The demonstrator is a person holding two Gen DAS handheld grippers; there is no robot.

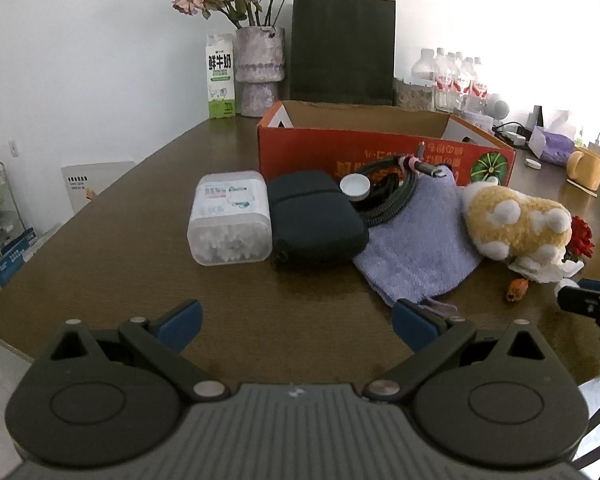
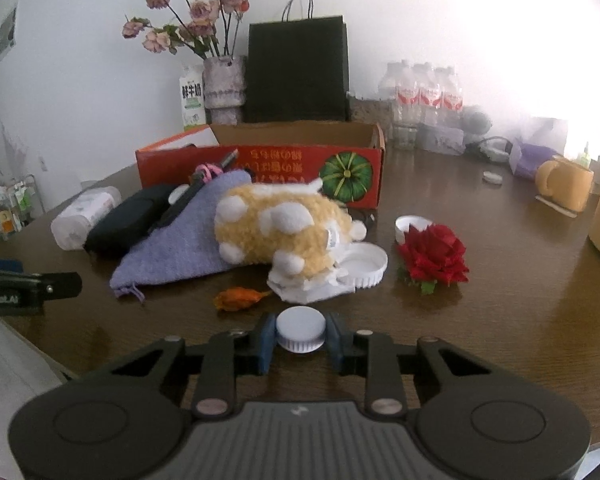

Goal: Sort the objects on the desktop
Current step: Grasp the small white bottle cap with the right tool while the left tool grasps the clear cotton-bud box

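- Right gripper (image 2: pixel 301 334): fingers pinching a small white ribbed cap (image 2: pixel 301 328) from both sides, low over the counter (image 2: pixel 500 300), just in front of the crumpled tissue (image 2: pixel 300 288).
- Left gripper (image 1: pixel 296 322): fingers spread wide, nothing between them; it hovers over the near counter edge, facing the cotton-swab tub (image 1: pixel 230 220) and dark case (image 1: pixel 314 220).
- Target, as I judge it: the open red box (image 2: pixel 260 168) behind the pile of purple cloth (image 2: pixel 172 252), plush toy (image 2: pixel 276 224) and cable (image 1: pixel 392 188).
- Step in hand: secure the cap, then carry it.
- To do it well: the grip sits on the ribbed wall, so keep the pinch firm and level; lift straight up before travelling, high enough to pass over the plush.
- Risk: the round cap may squirt out of the fingers if tilted.
- Red rose (image 2: pixel 432 256) and large white lid (image 2: pixel 362 266) lie close; avoid sweeping them.
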